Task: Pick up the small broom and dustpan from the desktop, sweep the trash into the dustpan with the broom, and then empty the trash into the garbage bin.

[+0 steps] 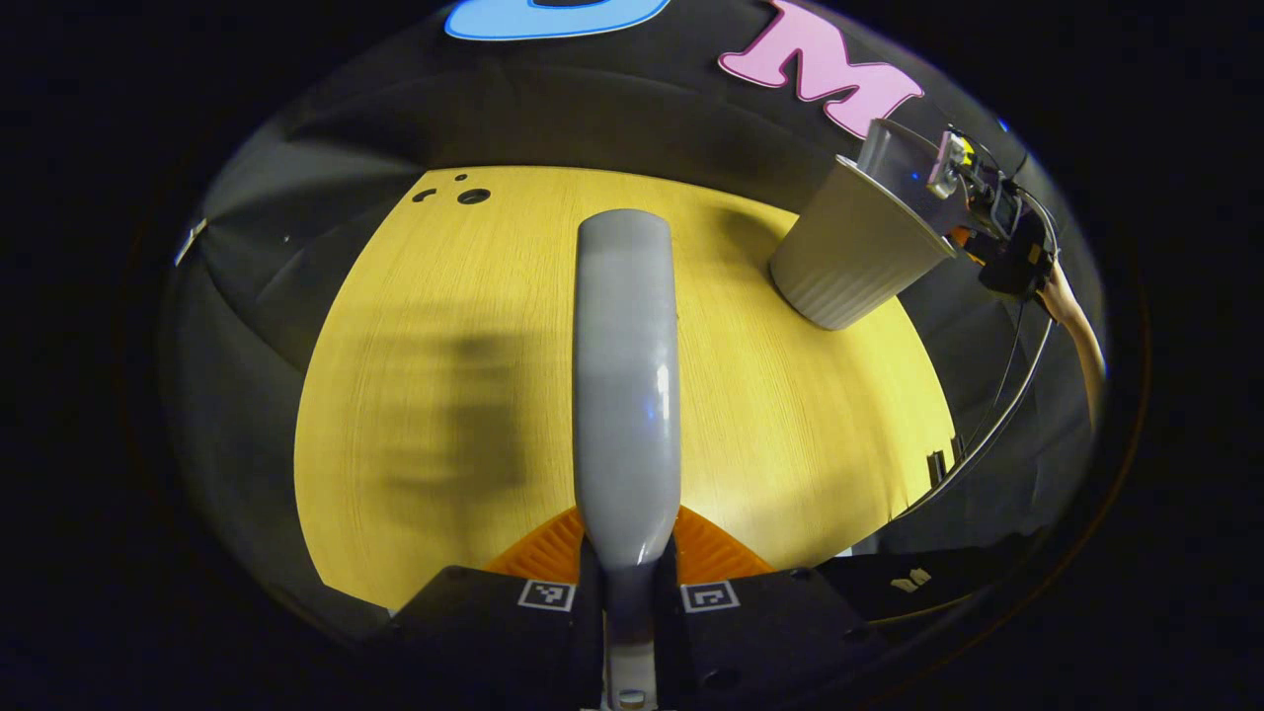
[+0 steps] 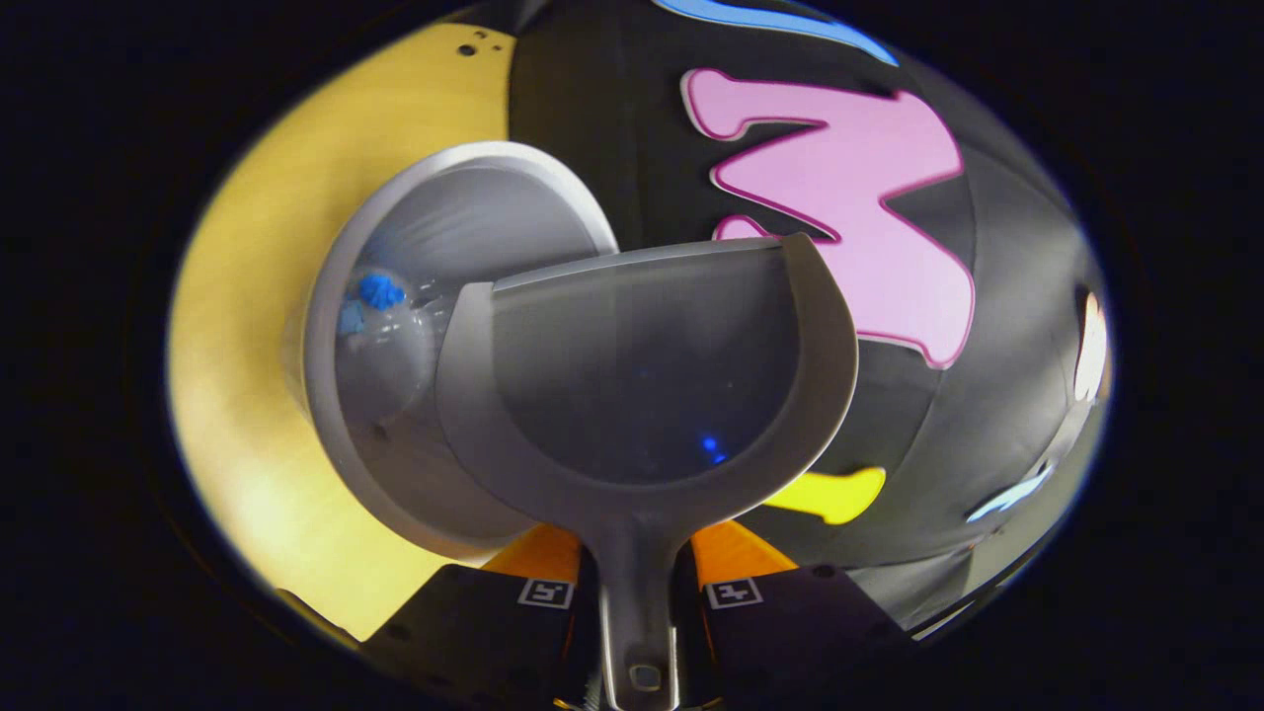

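Observation:
A grey small broom (image 1: 626,375) runs up the middle of the left gripper view, and my left gripper (image 1: 628,568) is shut on its lower end above the yellow desktop (image 1: 790,425). At the far right stands the grey ribbed garbage bin (image 1: 849,257), with the dustpan (image 1: 899,163) tipped over its mouth by my right gripper (image 1: 987,197). In the right gripper view my right gripper (image 2: 637,583) is shut on the handle of the grey dustpan (image 2: 642,375). The pan looks bare and overlaps the rim of the bin (image 2: 464,207). Blue trash (image 2: 378,291) lies inside the bin beside something clear.
The bin stands near the desktop's far right edge, close to the black cloth wall. A person's forearm (image 1: 1076,326) and a cable (image 1: 997,425) hang beyond that edge. Small dark holes (image 1: 472,196) mark the desktop's far left corner. A blurred shadow lies left of the broom.

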A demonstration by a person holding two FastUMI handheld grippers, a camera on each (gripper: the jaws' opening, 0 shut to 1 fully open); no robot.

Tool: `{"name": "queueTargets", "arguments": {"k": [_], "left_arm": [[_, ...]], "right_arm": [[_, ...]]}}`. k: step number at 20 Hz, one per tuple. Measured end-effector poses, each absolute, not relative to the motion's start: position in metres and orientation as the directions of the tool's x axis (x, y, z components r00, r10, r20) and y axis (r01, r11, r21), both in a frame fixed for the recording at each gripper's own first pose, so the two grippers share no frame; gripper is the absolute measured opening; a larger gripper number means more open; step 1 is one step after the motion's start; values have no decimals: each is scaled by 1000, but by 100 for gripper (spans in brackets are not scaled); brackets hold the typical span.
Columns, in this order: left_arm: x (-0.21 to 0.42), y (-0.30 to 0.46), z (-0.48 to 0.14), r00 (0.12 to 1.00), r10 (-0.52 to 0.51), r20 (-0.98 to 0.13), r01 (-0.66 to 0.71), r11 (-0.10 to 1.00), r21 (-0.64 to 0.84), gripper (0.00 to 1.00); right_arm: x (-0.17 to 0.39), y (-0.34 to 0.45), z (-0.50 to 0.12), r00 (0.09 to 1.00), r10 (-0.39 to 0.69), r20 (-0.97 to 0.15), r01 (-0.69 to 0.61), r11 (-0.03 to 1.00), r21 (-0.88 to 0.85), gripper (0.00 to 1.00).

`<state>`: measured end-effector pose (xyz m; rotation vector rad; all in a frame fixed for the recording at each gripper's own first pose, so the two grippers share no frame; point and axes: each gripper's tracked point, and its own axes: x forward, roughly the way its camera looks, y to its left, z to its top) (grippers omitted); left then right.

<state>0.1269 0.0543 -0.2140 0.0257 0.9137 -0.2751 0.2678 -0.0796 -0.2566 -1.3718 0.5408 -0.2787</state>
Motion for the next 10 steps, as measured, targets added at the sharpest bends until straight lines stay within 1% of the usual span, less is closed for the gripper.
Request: {"name": "queueTargets", "arguments": {"k": [5, 8, 10], "left_arm": [[127, 57, -208, 606, -215, -766, 218, 971, -100, 24], [126, 61, -202, 627, -200, -753, 207, 974, -87, 24], [124, 63, -201, 636, -193, -747, 196, 977, -86, 24]], "right_arm": [[244, -85, -231, 821, -505, -266, 2, 469, -883, 34], [226, -73, -208, 850, -456, -265, 75, 602, -795, 34], [217, -65, -201, 865, -411, -287, 91, 692, -716, 34]]}}
